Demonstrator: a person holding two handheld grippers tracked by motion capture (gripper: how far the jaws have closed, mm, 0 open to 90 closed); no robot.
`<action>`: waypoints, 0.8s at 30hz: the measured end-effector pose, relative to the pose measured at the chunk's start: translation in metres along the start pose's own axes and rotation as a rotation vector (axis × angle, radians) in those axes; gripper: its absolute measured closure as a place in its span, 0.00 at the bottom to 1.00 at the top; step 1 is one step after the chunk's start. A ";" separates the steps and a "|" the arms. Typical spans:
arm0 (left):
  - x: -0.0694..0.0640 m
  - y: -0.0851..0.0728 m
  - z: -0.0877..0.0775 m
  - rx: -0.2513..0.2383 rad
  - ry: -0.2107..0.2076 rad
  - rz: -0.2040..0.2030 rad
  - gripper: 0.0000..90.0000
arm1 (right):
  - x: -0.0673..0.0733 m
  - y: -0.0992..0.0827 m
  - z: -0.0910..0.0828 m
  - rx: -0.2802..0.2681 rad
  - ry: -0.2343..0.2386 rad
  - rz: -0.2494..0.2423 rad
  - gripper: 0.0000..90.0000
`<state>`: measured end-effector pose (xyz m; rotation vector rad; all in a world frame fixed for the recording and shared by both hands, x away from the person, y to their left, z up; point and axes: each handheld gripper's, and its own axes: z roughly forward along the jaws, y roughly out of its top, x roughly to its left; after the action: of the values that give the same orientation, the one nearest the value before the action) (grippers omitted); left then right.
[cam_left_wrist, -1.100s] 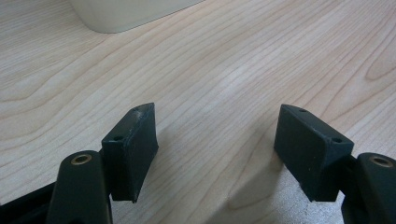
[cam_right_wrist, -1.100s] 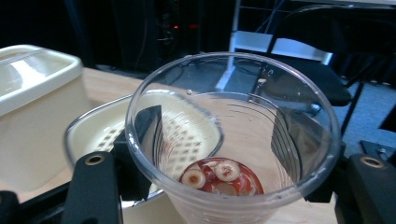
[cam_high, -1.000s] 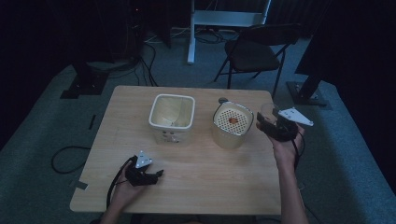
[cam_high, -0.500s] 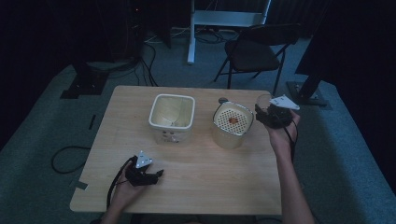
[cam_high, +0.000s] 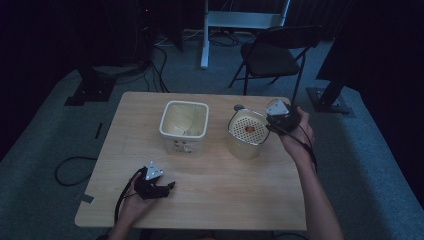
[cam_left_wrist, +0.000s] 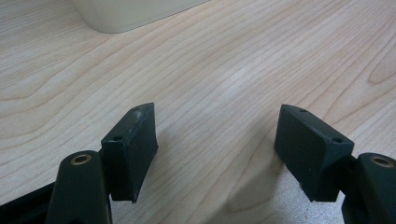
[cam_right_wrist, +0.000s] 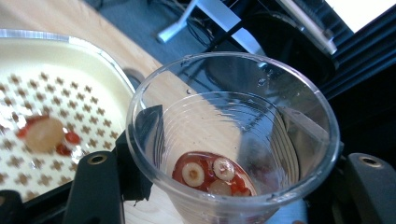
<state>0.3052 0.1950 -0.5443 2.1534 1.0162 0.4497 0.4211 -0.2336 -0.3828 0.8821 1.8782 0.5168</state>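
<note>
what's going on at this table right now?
A person works two handheld grippers. The right gripper holds a clear plastic cup with reddish bits at its bottom, right beside a cream container topped by a perforated strainer insert that has a few bits on it. The left gripper rests open and empty on the wooden table.
</note>
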 end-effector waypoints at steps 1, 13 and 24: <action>0.000 0.000 0.000 0.000 0.000 0.000 0.34 | 0.006 0.006 0.000 0.016 -0.028 -0.100 0.39; 0.000 0.000 0.000 -0.001 0.001 -0.001 0.34 | 0.040 0.028 0.005 0.123 -0.156 -0.602 0.40; 0.000 0.000 0.000 -0.002 0.001 -0.003 0.34 | 0.064 0.032 0.010 0.215 -0.314 -1.000 0.41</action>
<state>0.3052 0.1947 -0.5444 2.1500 1.0194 0.4506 0.4236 -0.1644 -0.4040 0.0590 1.8248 -0.4180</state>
